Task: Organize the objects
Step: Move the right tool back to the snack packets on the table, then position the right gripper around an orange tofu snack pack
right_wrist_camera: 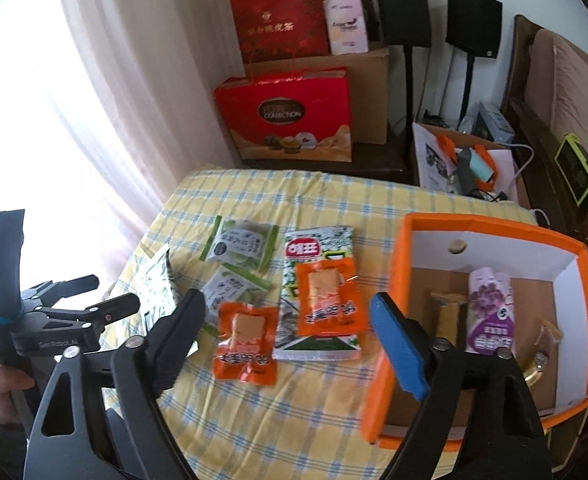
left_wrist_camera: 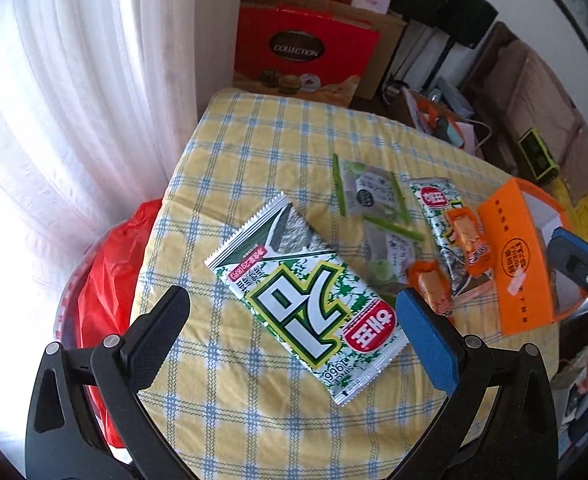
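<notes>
the left gripper (left_wrist_camera: pixel 292 338) hangs with its jaws spread wide above the big crinkly green-and-white foil seaweed packet (left_wrist_camera: pixel 306 300), which lies flat on the yellow-and-blue checked cloth of the table (left_wrist_camera: pixel 254 152) — bare cloth reaches to the rounded far edge. the right gripper (right_wrist_camera: pixel 288 336) is parted too, empty, over two glossy orange snack pouches (right_wrist_camera: pixel 246 354). beside them the orange cardboard box (right_wrist_camera: pixel 494 320) holds a purple packet (right_wrist_camera: pixel 491 316); its other contents are hard to make out.

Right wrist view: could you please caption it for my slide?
Open right gripper above orange snack packets beside the orange box.
</notes>
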The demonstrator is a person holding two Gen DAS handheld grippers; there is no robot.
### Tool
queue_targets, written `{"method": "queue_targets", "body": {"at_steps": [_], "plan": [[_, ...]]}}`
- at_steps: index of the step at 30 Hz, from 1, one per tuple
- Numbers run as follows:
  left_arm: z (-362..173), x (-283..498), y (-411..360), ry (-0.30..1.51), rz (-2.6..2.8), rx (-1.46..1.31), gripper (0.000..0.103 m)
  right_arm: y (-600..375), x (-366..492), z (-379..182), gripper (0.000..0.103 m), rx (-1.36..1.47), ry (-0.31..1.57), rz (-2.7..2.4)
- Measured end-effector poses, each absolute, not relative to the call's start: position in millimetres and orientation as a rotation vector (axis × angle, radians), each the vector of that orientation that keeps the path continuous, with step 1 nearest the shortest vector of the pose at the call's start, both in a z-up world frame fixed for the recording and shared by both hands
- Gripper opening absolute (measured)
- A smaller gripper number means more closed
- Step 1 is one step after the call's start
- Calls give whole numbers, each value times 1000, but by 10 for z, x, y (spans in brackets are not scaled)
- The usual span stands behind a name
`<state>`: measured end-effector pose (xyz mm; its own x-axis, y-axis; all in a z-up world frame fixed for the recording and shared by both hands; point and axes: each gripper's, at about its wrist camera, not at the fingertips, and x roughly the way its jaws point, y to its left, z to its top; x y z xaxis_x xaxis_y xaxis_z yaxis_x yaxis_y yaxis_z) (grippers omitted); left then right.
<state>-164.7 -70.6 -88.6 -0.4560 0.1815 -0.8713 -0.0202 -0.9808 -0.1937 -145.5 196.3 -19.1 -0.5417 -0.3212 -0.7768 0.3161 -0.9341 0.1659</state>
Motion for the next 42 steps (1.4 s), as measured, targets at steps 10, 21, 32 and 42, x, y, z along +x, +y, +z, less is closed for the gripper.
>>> {"method": "queue_targets", "body": {"at_steps": [10, 21, 32, 42], "plan": [[-994, -1659, -723, -231, 2543, -1589, 103, 1669, -1424, -511, 61, 1330, 53, -2376], [-1016, -1660, -782, -277, 2536, -1589, 103, 1481, -1450, -965, 50, 1513, 13, -2242], [-1038, -1651, -788, -302, 2518, -1581, 103, 1450, -1534, -1147, 52, 1564, -4, -2254], [-1066, -1647, -841, -335, 2511, -1583, 103, 1281, -1508, -1212, 55, 1540, 139, -2326]]}}
